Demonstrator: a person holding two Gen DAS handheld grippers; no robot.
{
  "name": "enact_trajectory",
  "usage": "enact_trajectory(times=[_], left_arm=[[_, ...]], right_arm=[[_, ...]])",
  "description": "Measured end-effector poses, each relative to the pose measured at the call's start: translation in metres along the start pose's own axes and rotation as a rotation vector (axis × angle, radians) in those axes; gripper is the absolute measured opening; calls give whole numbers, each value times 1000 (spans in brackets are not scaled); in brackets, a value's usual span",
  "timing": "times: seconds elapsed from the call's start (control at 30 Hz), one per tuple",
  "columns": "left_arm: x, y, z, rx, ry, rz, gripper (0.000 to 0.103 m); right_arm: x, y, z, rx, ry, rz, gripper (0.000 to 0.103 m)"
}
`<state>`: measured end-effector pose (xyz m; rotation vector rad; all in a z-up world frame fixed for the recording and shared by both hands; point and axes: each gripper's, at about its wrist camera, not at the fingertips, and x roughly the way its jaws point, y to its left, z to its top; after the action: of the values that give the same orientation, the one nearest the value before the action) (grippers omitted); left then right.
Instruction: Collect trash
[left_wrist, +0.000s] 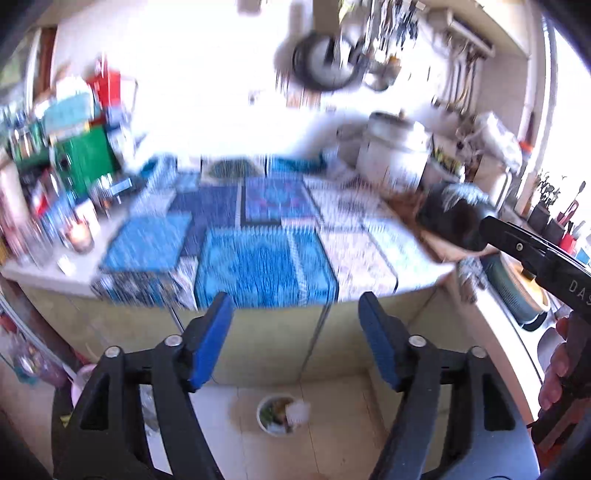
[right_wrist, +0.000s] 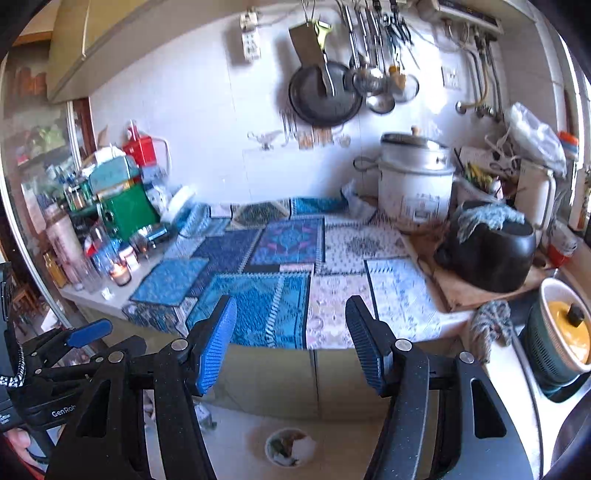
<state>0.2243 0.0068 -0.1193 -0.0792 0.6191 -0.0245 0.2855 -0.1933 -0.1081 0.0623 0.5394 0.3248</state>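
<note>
Blurred kitchen counter (left_wrist: 258, 236) with blue mats filled the left wrist view; the left gripper (left_wrist: 295, 343) was spread wide and held nothing, above a round bowl of trash (left_wrist: 279, 413) on the floor. From the right wrist view, the right gripper (right_wrist: 291, 343) also stood spread, and the same bowl (right_wrist: 290, 446) sat upright on the floor below the counter's cabinet (right_wrist: 314, 380), with no long axis.

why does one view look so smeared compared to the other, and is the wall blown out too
Left wrist view: heavy motion blur streaks the patterned mats and the shelf clutter, and the white wall is washed out by glare. Right wrist view: mostly sharp, the hanging pan and rice cooker read clearly, with fisheye bending at the edges. Both grippers, left and right, are open and empty.
</note>
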Motion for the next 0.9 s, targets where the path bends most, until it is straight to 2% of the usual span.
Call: enact_trajectory(times=[0.1, 0.27, 0.4, 0.47, 0.53, 0.6, 0.63, 0.9], left_arm=[[-52, -2, 16, 15, -84, -5, 88], [-126, -7, 20, 24, -186, -23, 102], [-174, -2, 6, 14, -203, -26, 103], [-193, 4, -4, 7, -199, -18, 103], [-207, 11, -15, -3, -195, -12, 103], [-220, 19, -25, -13, -186, -14, 103], [-225, 20, -31, -15, -181, -14, 103], [-256, 30, -53, -14, -163, 8, 103]], right_arm=[[-35, 18, 14, -2, -63, 4, 58], [-95, 49, 12, -20, -134, -24, 60], [-130, 69, 1, -28, -151, -47, 75], [-148, 81, -6, -28, -156, -47, 76], [-158, 90, -11, -27, -151, -47, 83], [-166, 97, -18, -26, -151, -53, 99], [-170, 101, -22, -23, -153, -61, 102], [-182, 115, -37, -42, -129, -90, 103]])
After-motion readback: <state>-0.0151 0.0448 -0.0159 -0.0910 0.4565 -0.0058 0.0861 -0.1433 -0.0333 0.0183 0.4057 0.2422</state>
